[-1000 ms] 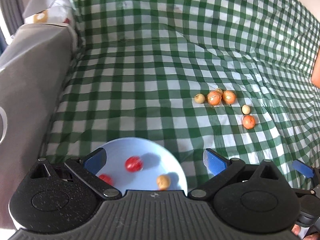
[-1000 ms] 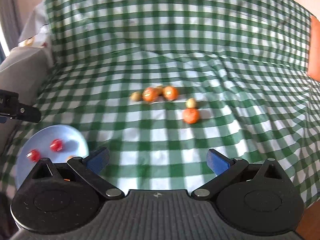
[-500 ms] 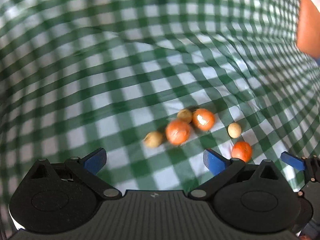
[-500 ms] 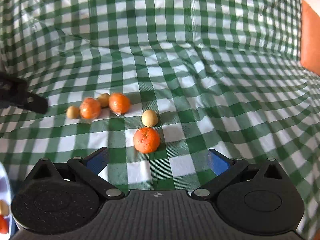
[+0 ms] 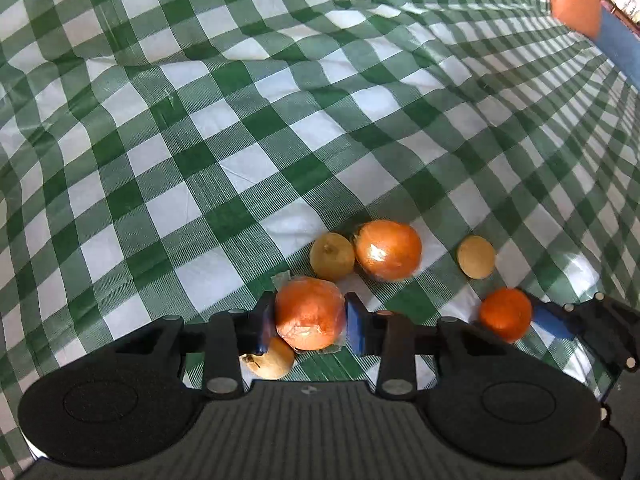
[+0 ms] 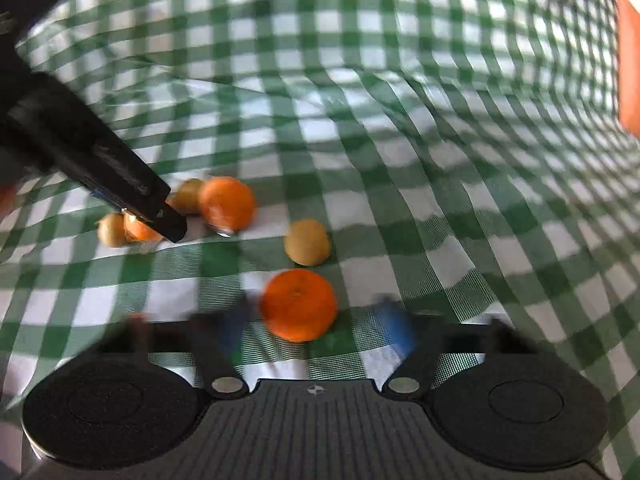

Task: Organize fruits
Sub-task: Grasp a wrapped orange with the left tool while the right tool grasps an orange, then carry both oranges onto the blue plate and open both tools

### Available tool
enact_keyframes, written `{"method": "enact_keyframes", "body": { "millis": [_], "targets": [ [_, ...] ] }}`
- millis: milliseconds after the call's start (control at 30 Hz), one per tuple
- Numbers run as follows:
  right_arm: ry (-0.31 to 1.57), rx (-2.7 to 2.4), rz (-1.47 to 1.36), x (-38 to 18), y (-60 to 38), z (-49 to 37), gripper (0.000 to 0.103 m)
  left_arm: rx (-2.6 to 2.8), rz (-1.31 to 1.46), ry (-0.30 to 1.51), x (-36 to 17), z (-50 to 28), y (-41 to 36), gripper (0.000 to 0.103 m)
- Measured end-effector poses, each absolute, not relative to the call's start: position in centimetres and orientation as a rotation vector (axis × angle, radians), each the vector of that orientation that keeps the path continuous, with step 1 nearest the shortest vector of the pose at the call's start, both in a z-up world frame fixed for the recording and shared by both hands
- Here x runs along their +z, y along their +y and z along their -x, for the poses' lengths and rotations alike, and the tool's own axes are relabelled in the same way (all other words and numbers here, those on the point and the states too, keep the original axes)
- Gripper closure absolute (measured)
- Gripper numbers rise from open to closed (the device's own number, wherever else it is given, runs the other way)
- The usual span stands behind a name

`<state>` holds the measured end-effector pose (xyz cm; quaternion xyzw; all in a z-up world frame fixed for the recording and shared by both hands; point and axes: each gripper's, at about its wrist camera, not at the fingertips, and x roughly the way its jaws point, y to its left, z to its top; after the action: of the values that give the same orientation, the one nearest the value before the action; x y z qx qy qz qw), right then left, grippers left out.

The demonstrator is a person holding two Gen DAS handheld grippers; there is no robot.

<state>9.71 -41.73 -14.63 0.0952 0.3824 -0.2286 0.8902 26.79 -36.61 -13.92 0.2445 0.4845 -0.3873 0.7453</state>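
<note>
Both grippers have dropped from above the plate area onto the fruit cluster on the checked cloth [image 5: 280, 128]. Left gripper [image 5: 310, 316]: jaws closing, pads against a wrapped orange [image 5: 310, 312]. Right gripper [image 6: 316, 326]: jaws closing around a bare orange [image 6: 298, 304], contact blurred, cannot tell.

Checked cloth [image 5: 248, 128] beyond fruit cluster [image 5: 387, 250] open; left tongs [image 6: 132, 184] crowd cluster's left side.
</note>
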Motion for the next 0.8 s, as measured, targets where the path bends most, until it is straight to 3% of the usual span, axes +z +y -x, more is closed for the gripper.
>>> {"method": "enact_keyframes", "body": {
  "millis": [167,433,800],
  "targets": [
    [0.824,-0.465,-0.247,-13.9,-41.3,-8.2,0.065,-0.821,-0.467,1.049,-12.5,-24.9,-33.4,0.063],
    [0.774,-0.456,-0.239,-9.3,-40.0,-2.9,0.065,-0.737,-0.229,0.978,-5.2,-23.7,-26.0,0.063],
    [0.735,-0.282,-0.241,-2.2,-33.4,2.7,0.065,-0.526,-0.146,0.95,2.7,-15.1,-13.1,0.062]
  ]
}}
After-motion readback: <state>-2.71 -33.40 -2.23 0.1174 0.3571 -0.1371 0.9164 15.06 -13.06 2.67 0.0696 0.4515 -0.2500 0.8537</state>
